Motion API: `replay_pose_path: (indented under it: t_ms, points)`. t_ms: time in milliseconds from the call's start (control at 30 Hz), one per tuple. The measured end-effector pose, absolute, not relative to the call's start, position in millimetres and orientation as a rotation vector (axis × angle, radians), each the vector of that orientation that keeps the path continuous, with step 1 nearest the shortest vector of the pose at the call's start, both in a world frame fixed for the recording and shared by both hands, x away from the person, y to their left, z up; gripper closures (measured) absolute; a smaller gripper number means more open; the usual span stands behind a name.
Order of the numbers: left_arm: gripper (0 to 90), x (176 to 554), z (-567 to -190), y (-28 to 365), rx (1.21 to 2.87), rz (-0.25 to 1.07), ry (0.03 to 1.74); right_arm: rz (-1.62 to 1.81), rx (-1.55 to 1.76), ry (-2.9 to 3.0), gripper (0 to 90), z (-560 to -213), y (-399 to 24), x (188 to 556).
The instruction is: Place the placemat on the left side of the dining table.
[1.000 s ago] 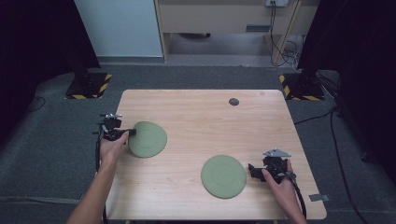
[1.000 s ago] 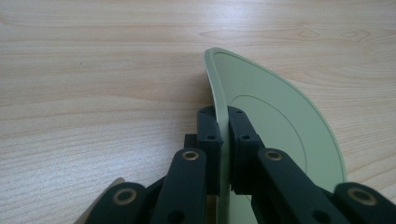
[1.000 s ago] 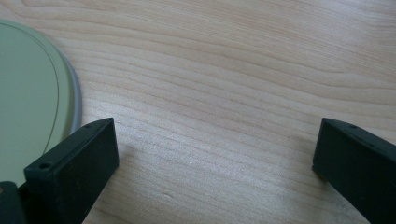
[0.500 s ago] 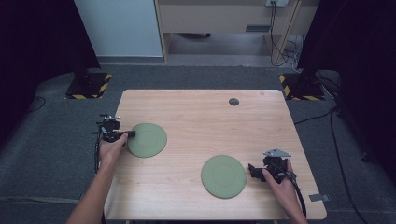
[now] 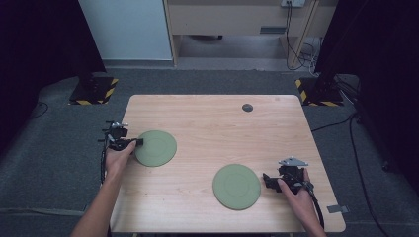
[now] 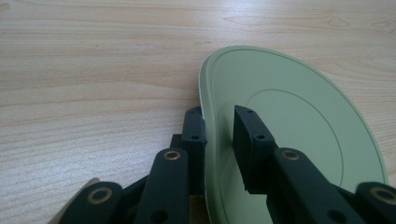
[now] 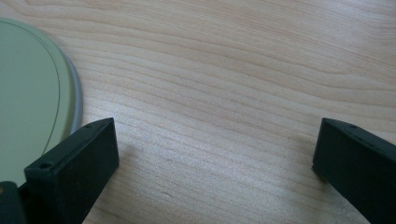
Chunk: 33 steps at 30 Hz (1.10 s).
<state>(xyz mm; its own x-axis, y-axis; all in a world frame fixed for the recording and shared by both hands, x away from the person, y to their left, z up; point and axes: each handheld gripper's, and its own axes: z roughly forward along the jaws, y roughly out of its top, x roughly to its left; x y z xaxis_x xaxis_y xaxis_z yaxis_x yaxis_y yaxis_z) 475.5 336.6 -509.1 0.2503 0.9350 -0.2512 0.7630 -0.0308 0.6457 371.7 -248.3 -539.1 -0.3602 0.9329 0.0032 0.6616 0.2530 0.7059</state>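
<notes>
Two flat green plates lie on the wooden table [image 5: 212, 123]. The left plate [image 5: 157, 148] has its left rim between the jaws of my left gripper [image 5: 134, 142]. In the left gripper view one jaw sits under the rim and the other on top of that plate [image 6: 299, 135], so the gripper [image 6: 219, 135] is shut on it. The right plate [image 5: 236, 186] lies near the front edge. My right gripper [image 5: 267, 181] rests on the table just right of it, open. In the right gripper view its jaws [image 7: 215, 154] stand wide apart over bare wood, with the plate's edge [image 7: 28, 107] at the left.
A small dark round disc [image 5: 247, 107] is set in the table near its far edge. Beyond the table, on the grey floor, stand two black bases with yellow stripes [image 5: 94, 91] [image 5: 316, 94]. Cables hang at the back right [image 5: 296, 44].
</notes>
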Motion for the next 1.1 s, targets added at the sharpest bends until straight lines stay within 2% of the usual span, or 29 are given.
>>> replay_pose_path:
  t_ms: [333, 567, 700, 933, 1100]
  points:
    - [63.1, 476.3, -510.8, 331.3, 1.921, 0.422, 1.565, 0.879, 1.448, 2.119, 0.6, -539.0, -248.8, 371.7]
    - [33.8, 475.7, -509.2, 327.1, 1.957, 0.500, 1.570, 0.879, 1.448, 2.119, 0.6, -539.0, -248.9, 371.7]
    - [22.4, 473.1, -505.4, 325.6, 1.952, 0.498, 1.568, 0.878, 1.448, 2.118, 0.6, -539.0, -248.8, 371.7]
    - [9.5, 466.5, -495.3, 321.3, 1.912, 0.459, 1.568, 0.876, 1.452, 2.115, 0.6, -539.0, -248.7, 371.5]
    - [6.9, 461.8, -486.8, 315.3, 1.908, 0.449, 1.540, 0.873, 1.463, 2.102, 0.6, -539.1, -249.1, 371.7]
